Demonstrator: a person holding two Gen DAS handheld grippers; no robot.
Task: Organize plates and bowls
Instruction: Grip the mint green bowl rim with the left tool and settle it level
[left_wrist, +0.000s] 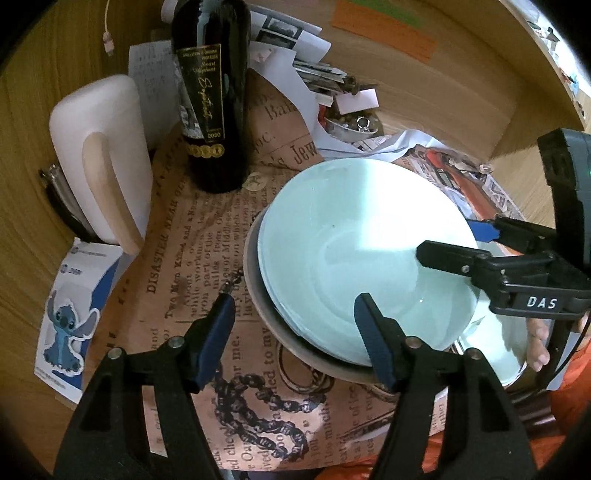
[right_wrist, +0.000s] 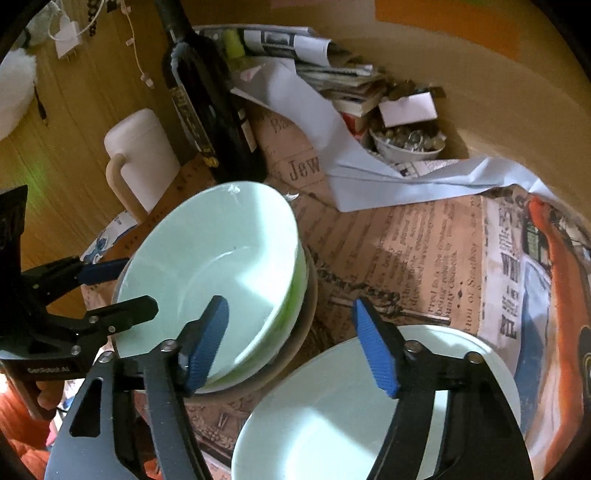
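A pale mint bowl (left_wrist: 365, 258) sits nested in a stack on a brownish plate (left_wrist: 280, 332), on newspaper-print paper. My left gripper (left_wrist: 295, 336) is open, its fingers astride the stack's near-left rim. My right gripper (left_wrist: 454, 243) is open at the bowl's right rim, one finger over the inside, the blue one outside. In the right wrist view the same bowl (right_wrist: 210, 266) stands left, with a green bowl (right_wrist: 295, 299) under it. My right gripper (right_wrist: 291, 343) is open there. A second pale bowl (right_wrist: 332, 413) lies below it. The left gripper (right_wrist: 118, 288) straddles the far rim.
A dark wine bottle (left_wrist: 210, 92) and a white jug (left_wrist: 99, 162) stand behind the stack. Folded papers (left_wrist: 295, 48) and a small bowl of trinkets (right_wrist: 406, 144) lie at the back. A Stitch sticker card (left_wrist: 70, 317) lies left. The wooden wall (left_wrist: 461, 96) curves close behind.
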